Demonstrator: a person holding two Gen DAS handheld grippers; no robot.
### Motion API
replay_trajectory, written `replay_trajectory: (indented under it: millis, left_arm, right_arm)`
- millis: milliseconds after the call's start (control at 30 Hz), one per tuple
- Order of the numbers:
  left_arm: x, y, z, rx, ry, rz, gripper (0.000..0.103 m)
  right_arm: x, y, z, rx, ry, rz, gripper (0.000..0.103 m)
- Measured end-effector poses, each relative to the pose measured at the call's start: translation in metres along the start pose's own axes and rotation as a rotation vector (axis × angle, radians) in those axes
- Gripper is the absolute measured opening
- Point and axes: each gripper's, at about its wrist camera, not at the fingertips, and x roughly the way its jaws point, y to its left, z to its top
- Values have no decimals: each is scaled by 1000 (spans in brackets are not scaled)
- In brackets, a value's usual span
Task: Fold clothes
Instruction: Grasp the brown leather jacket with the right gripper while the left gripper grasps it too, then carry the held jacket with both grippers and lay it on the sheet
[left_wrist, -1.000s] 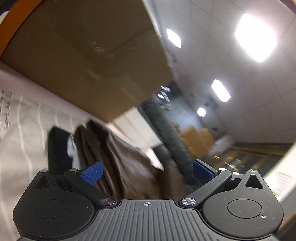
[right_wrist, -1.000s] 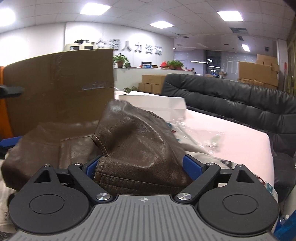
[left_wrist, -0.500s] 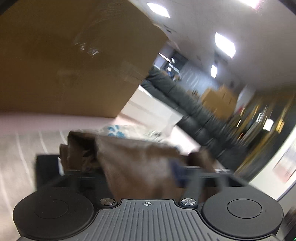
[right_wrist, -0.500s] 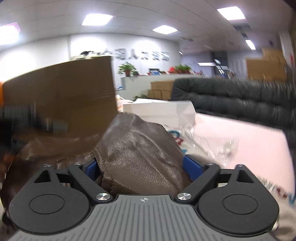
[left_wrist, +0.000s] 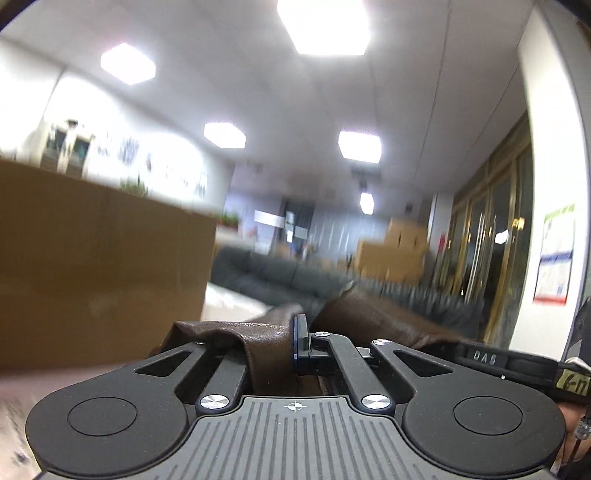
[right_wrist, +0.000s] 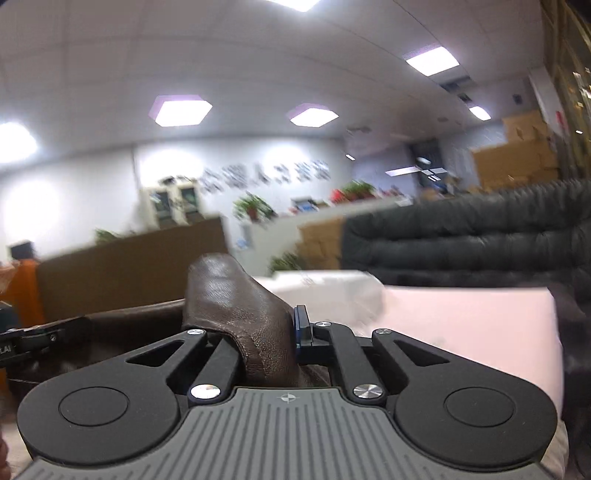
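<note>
Both sets of tongs stood wide around the brown leather garment (right_wrist: 236, 317) a second ago; now my left gripper (left_wrist: 291, 345) and my right gripper (right_wrist: 291, 338) have each clamped down on a fold of it. The garment stretches between them, raised off the pink table (right_wrist: 469, 325), so I judge the fold can start

White letters "DAS" stand on a black bar (left_wrist: 484, 357) at the right; wall signs are too blurred.
</note>
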Motion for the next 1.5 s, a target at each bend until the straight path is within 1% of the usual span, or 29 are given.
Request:
replay_trajectory:
  millis: [67,133,233,300,367,433,533,600,667,733,767,833,867,900,933,967,1033,1067,1100,1133,1167,1200,1233,1267,1300,1333,1367,1433,1500]
  left_arm:
    - [-30,-2,18,16,-70,14,0]
    - [-61,0,32,33,-131,44,0]
    - [-109,9,54,55,-212,108,0]
    - [-143,15,66,96,-257,173,0]
    - [-179,24,78,131,-285,249,0]
    - [-213,34,88,162,-300,334,0]
    - [-255,48,99,204,-307,440,0]
    - [-285,52,101,226,-299,465,0]
    - [-312,44,95,242,-264,431,0]
    - [-337,26,76,276,-189,395,0]
    - [-344,16,63,280,-135,376,0]
    - [-354,-2,35,277,-24,340,1]
    - [-355,-10,21,265,45,326,2]
    - [-358,-18,9,258,121,311,4]
    - [-360,-25,-4,244,190,297,8]
    - [-363,-31,-14,224,249,288,8]
    - [-375,-31,-21,199,312,298,11]
    - [-382,-29,-23,190,336,306,22]
    - [-389,-28,-23,184,350,320,41]
    - [-395,-27,-21,179,354,339,63]
    - [-403,-29,-19,178,351,359,70]
    - [-412,-34,-16,181,344,378,73]
    - [-426,-37,-12,188,334,401,73]
    - [-443,-42,-7,208,321,444,73]
    - [-458,-50,-2,234,305,503,74]
    - [-471,-58,3,262,292,570,75]
    - [-482,-67,9,296,279,646,76]
    - [-504,-86,22,374,266,809,79]
    - [-520,-103,37,469,269,996,84]
  right_arm:
    - [-17,16,11,6,-23,62,5]
    - [-30,35,19,11,-35,136,5]
    - [-43,72,27,26,-33,261,4]
    - [-48,99,30,44,-27,337,4]
    - [-47,128,30,68,-4,406,3]
    - [-41,160,25,93,38,470,3]
    - [-31,206,10,124,107,547,3]
    - [-25,230,-2,139,155,577,3]
    - [-16,238,-19,164,237,592,3]
    - [-5,242,-38,192,333,603,3]
    - [0,242,-48,194,374,597,3]
    - [9,235,-70,170,441,554,3]
    - [13,231,-81,162,477,530,3]
    - [17,228,-91,151,508,502,3]
    - [21,226,-101,136,531,468,3]
    - [23,223,-109,128,549,444,3]
    - [22,213,-120,129,574,421,6]
    - [22,210,-124,128,579,409,7]
    - [24,208,-125,126,577,395,7]
    - [23,207,-125,120,569,385,16]
    - [17,206,-123,111,557,378,34]
    - [11,203,-122,101,542,375,46]
    - [4,202,-120,90,524,377,61]
    - [0,203,-118,78,506,385,65]
    - [-4,204,-116,66,488,388,68]
    - [-9,204,-113,55,468,383,74]
    - [-14,205,-110,47,445,379,79]
    - [-27,207,-103,34,387,388,82]
    - [-40,213,-94,11,325,424,84]
